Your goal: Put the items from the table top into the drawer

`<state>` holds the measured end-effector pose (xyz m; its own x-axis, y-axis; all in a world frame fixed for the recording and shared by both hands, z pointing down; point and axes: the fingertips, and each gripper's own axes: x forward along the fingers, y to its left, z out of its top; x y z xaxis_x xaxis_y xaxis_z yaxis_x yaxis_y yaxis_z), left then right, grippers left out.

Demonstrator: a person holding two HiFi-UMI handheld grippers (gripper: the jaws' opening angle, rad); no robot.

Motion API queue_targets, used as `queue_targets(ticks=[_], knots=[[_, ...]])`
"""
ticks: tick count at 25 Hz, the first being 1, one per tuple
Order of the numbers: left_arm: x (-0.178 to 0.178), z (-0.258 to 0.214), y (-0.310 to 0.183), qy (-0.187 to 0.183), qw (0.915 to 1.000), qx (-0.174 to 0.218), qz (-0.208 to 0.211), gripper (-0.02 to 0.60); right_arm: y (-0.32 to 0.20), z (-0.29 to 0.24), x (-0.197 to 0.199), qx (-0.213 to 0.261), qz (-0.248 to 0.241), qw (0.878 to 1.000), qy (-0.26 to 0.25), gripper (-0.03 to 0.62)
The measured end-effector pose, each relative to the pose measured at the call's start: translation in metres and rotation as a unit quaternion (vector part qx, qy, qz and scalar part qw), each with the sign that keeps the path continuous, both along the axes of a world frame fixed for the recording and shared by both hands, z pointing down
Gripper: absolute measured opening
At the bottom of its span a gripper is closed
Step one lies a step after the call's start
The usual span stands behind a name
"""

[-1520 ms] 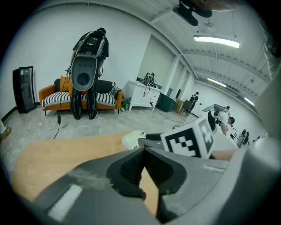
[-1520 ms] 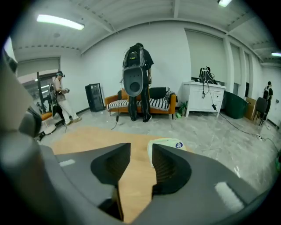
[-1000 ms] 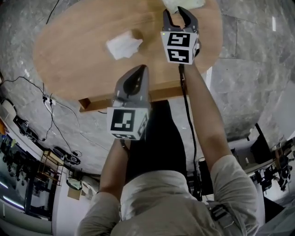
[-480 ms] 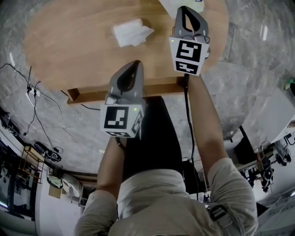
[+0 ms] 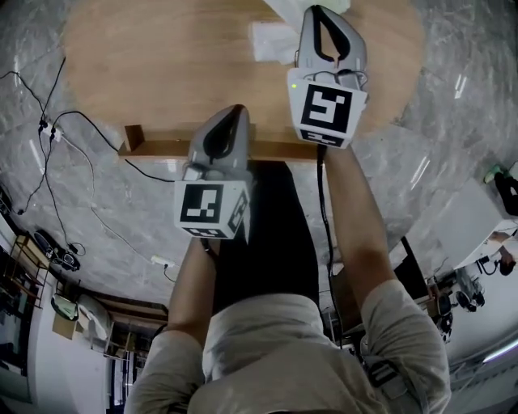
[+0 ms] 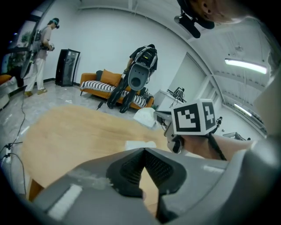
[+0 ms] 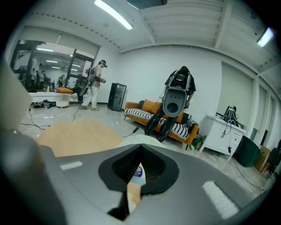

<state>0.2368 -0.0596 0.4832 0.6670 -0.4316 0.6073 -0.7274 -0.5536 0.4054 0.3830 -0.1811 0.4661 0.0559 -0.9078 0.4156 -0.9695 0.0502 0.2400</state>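
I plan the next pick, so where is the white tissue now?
Head view: the white tissue lies on the wooden table, just left of the right tongs.

From the head we look steeply down on the left tool (image 5: 233, 111) and right tool (image 5: 322, 14), the counter (image 5: 162, 65) beyond them. Each tool's camera rides close behind its jaws, facing outward; both share the sofa (image 7: 134, 112) ahead.

The person is wearing a beige short-sleeved shirt (image 5: 275, 348) and black trousers (image 5: 267, 234); the grey left gripper (image 5: 236, 111) and right gripper (image 5: 322, 11) are carrying black-and-white marker cubes, a black cable (image 5: 323, 194) trailing at centre-right.
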Motion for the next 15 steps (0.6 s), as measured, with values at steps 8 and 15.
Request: queue_targets(ticks=[8, 15], knots=[[-0.080, -0.002, -0.005, -0.002, 0.9981, 0.007, -0.062, 0.020, -0.013, -0.009, -0.107, 0.006, -0.068, 0.998, -0.016, 0.006], [-0.153, 0.003, 0.003, -0.006, 0.9930, 0.001, -0.118, 0.020, -0.005, -0.002, -0.203, -0.008, -0.133, 0.991, -0.029, 0.006]])
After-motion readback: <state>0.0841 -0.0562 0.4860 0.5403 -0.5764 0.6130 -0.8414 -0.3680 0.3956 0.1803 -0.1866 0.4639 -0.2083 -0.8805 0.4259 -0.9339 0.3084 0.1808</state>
